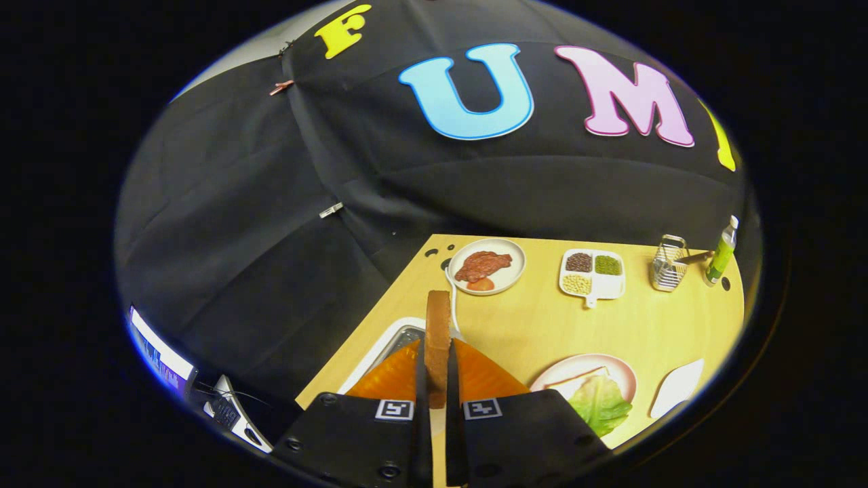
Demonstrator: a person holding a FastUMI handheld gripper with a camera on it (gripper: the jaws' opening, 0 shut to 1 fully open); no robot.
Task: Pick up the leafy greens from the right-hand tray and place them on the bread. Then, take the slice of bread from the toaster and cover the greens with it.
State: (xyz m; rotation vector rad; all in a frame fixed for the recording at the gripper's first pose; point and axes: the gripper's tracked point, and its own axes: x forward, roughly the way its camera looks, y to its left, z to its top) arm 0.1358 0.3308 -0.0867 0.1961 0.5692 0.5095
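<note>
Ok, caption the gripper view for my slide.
Tool shut on a bread slice lifted above the toaster, with greens already on the pink plate.

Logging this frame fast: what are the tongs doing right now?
Tongs: closed on the slice of bread, held upright on edge between both fingers, above the toaster.

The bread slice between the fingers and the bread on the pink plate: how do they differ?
The held bread slice stands on edge, pinched between the fingers, above the toaster. The plate's bread lies flat on the pink plate. The held slice is bare; the plate's bread is largely covered by leafy greens. Both show a brown crust.
</note>
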